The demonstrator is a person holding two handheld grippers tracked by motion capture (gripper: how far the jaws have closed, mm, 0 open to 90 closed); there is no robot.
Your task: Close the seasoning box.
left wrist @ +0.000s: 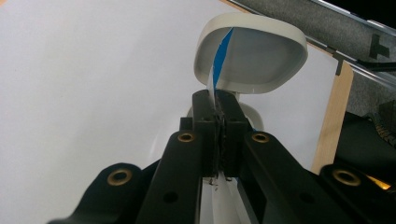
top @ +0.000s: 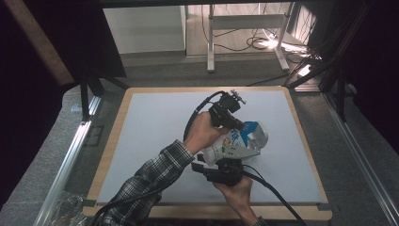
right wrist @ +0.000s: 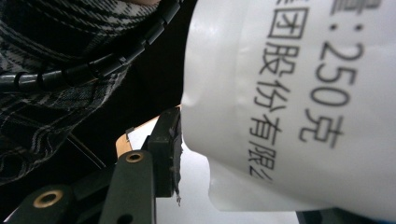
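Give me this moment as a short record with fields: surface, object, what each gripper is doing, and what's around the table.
surface: pale grey mat on a wood-edged table
object: white plastic cup with printed label, lying tilted between the grippers
lid: blue and white foil lid, partly peeled from the rim
left gripper: jaws shut on the foil lid
right gripper: holds the cup's body; cup wall lies against one jaw
person: plaid sleeve on the left arm
background: white stand legs and cables on the floor
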